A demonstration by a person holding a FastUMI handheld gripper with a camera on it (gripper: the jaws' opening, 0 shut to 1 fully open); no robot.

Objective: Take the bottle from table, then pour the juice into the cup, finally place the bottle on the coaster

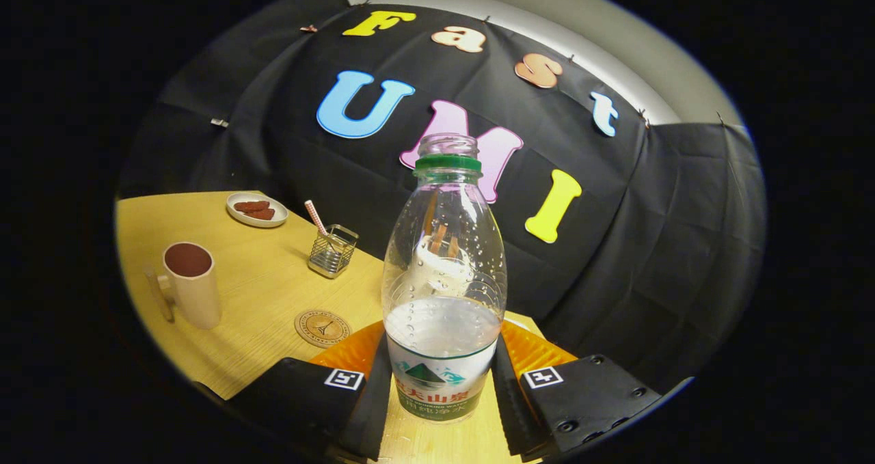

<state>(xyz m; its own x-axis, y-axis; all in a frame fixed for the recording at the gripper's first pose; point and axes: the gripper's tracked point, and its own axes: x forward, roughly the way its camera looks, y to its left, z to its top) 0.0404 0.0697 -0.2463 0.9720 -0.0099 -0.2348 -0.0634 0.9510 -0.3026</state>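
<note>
A clear plastic bottle (443, 279) with a green neck ring, no cap and some clear liquid stands upright between my fingers. My gripper (441, 389) is shut on the bottle, with both fingers pressed against its labelled lower part. A cream cup (192, 283) with a handle stands on the wooden table (260, 293), beyond my fingers and to the left. A round cork coaster (322, 328) lies on the table just ahead of the left finger, between the cup and the bottle.
A wire holder (332, 250) with a striped straw stands behind the coaster. A small white plate (256, 210) with brown snacks sits at the table's far side. The black cloth wall rises behind the table.
</note>
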